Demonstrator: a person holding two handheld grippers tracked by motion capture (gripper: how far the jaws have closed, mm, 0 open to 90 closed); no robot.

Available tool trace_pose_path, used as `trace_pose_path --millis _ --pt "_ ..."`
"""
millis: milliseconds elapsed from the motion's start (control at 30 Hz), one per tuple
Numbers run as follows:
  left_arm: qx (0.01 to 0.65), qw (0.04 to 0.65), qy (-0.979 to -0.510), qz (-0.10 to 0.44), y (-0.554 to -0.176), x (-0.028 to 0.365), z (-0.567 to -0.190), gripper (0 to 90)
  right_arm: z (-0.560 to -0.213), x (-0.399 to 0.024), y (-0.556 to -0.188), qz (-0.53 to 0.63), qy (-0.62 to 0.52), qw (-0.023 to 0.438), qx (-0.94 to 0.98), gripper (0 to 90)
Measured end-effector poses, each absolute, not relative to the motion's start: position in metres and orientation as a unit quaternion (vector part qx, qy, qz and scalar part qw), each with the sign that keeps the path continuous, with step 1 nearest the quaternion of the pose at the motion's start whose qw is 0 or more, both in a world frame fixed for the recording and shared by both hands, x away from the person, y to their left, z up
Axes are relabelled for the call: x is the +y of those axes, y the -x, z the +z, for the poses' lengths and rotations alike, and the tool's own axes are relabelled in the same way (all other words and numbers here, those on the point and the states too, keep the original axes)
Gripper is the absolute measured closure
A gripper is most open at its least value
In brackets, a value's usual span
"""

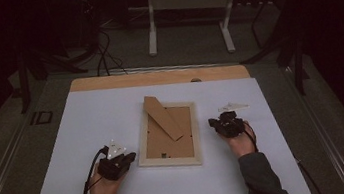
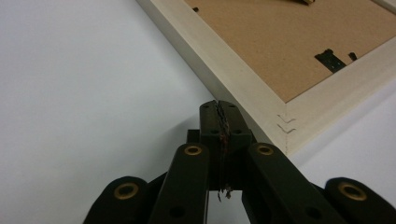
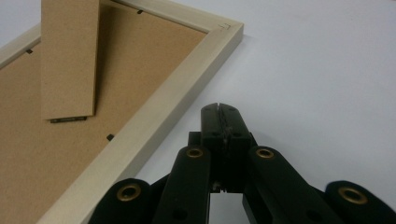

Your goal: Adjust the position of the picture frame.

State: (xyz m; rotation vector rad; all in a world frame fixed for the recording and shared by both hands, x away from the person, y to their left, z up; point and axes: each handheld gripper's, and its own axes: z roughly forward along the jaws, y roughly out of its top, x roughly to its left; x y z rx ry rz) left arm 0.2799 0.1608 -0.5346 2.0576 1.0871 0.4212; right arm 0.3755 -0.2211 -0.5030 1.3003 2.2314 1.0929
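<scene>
A light wooden picture frame point(image 1: 170, 158) lies face down in the middle of the white mat. Its brown backing board point(image 1: 166, 145) faces up, and the cardboard stand point(image 1: 162, 117) lies slantwise across it. My left gripper point(image 1: 131, 157) rests on the mat just off the frame's near left corner point(image 2: 280, 116), jaws pressed together with nothing between them. My right gripper point(image 1: 212, 122) sits on the mat beside the frame's right rail point(image 3: 173, 100), also shut and empty. In the right gripper view the stand point(image 3: 70, 60) lies over the backing. Neither gripper touches the frame.
The white mat point(image 1: 102, 116) covers most of a wooden table whose bare strip point(image 1: 157, 76) shows at the back. Beyond it stand a desk's white legs point(image 1: 152, 29) and cables point(image 1: 102, 55) on the dark floor. A person's sleeved forearms point(image 1: 261, 176) enter from below.
</scene>
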Motion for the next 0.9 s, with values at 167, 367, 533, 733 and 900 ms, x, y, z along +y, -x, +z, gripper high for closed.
trace_pose_path --millis 167,367,533,733,900 --pt "0.422 0.377 -0.808 0.16 -0.279 0.158 -0.536 90.0 -0.506 -0.211 -0.382 0.385 -0.464 0.153 0.783 89.7" --pt "0.42 0.377 -0.811 0.156 -0.279 0.158 -0.537 90.0 -0.513 -0.198 -0.389 0.375 -0.468 0.144 0.787 89.7" --pt "0.419 0.374 -0.813 0.153 -0.28 0.158 -0.538 90.0 -0.518 -0.194 -0.392 0.369 -0.471 0.138 0.789 89.8" --pt "0.414 0.371 -0.817 0.152 -0.278 0.154 -0.539 90.0 -0.518 -0.191 -0.395 0.372 -0.475 0.13 0.787 89.8" --pt "0.411 0.37 -0.819 0.152 -0.278 0.154 -0.539 90.0 -0.521 -0.188 -0.397 0.368 -0.477 0.123 0.788 89.8"
